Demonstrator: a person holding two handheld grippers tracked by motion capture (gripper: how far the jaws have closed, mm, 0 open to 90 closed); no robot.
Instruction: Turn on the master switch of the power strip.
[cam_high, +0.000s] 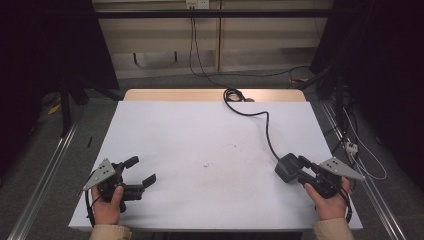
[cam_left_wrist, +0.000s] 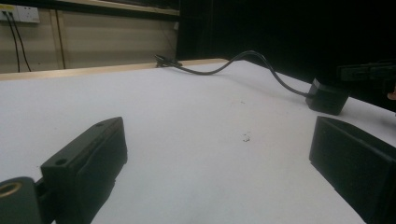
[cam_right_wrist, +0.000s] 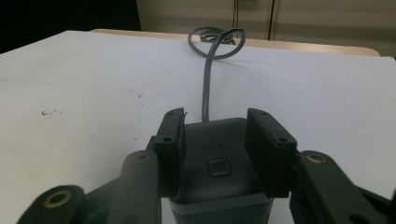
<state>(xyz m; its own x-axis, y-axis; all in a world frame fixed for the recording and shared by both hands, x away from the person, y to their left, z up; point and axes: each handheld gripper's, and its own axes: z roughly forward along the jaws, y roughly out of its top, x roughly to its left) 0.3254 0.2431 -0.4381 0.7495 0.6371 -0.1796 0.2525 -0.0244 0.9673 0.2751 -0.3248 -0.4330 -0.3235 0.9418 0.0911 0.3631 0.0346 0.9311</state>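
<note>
I see the table (cam_high: 210, 140) covered by a white sheet, with a strip of bare wood along its far edge. Most of the sheet is bare, so there is wide room to move across the middle and left; a few small dark specks (cam_high: 207, 165) mark the centre. Dark curtains close in both sides, and metal rails run along the floor left and right of the table.

My left gripper (cam_high: 141, 172) sits near the front left corner, jaws spread wide with nothing between them. In the left gripper view its jaws frame blank sheet, and the box shows far off near the right edge.

My right gripper (cam_high: 292, 170) is near the front right corner, close to the table's right edge, and its jaws are closed on the sides of a small dark box (cam_high: 286, 166). The box rests on the sheet. In the right gripper view its top carries a square button (cam_right_wrist: 218, 166) and faint lettering above it that I cannot read; its near end is cut off by the frame.

A cable (cam_high: 265, 127) runs from the box to a loose coil (cam_high: 234, 95) at the far edge. Where it ends is hard to make out.
</note>
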